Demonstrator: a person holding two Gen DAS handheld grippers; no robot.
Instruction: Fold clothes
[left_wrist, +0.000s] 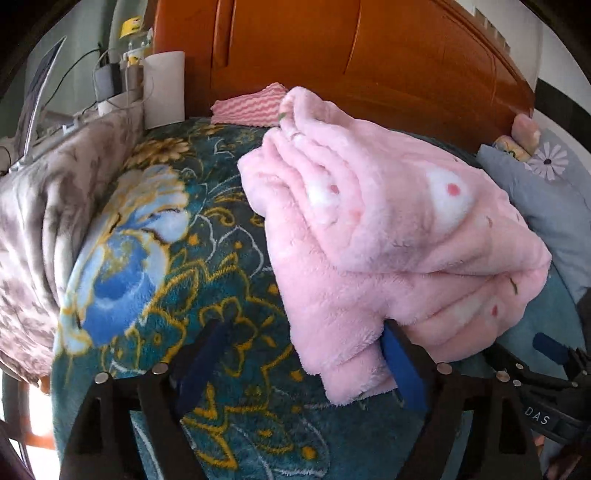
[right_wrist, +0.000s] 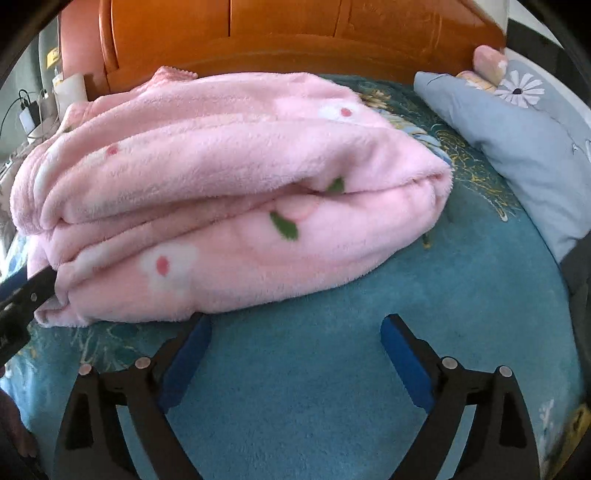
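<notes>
Teal bedspread (right_wrist: 332, 369) under folded pink garment (right_wrist: 229, 192); garment hides left gripper (left_wrist: 306, 354) fingertip.

Both grippers sit low and near — the left gripper (left_wrist: 306, 350) spread wide, the right gripper (right_wrist: 295, 339) likewise spread, seemingly gripping nothing.

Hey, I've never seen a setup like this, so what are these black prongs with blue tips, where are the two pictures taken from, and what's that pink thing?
There is no robot here: a person holds a two-finger gripper in each hand, each with its own camera. One picture looks along the left gripper, the other along the right gripper. Both are open, holding nothing. A folded pink fleece garment lies on a teal floral blanket, with a grey-blue pillow to the right.
</notes>
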